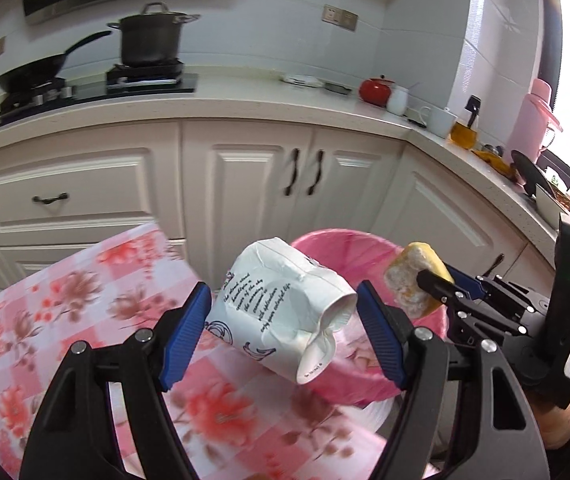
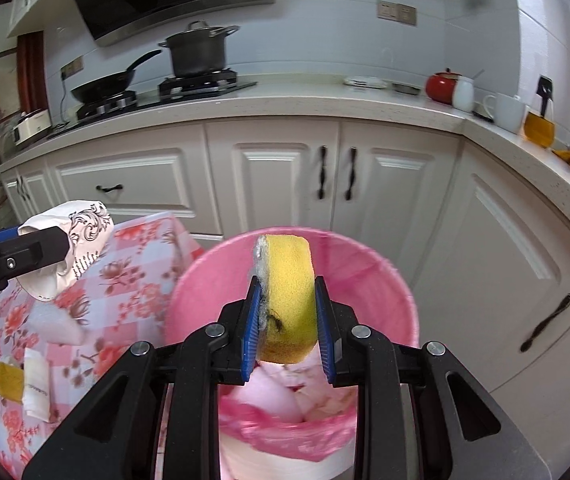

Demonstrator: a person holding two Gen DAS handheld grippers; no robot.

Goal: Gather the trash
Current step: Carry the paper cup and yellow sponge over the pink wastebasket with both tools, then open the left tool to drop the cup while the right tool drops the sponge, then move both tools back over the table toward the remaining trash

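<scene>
Left wrist view: the left gripper (image 1: 283, 312) has its fingers apart, with the crumpled cup (image 1: 281, 312) between them; whether the pads still touch it is unclear. The cup hangs over the bench (image 1: 65, 300) edge, just beside the pink-lined bin (image 1: 339, 242). The right gripper (image 1: 431, 284) holds a sponge (image 1: 411, 280) above the bin's far side.

Right wrist view: the right gripper (image 2: 288, 320) is clamped on the sponge (image 2: 289, 292), directly over the bin (image 2: 205, 292), which already holds pale scraps. A second sponge (image 2: 8, 380) and a wrapper (image 2: 37, 388) lie on the bench (image 2: 133, 292), so collecting looks partly done. The bin mouth is wide and unobstructed; the two grippers sit near each other, so a drop needs little clearance.
</scene>
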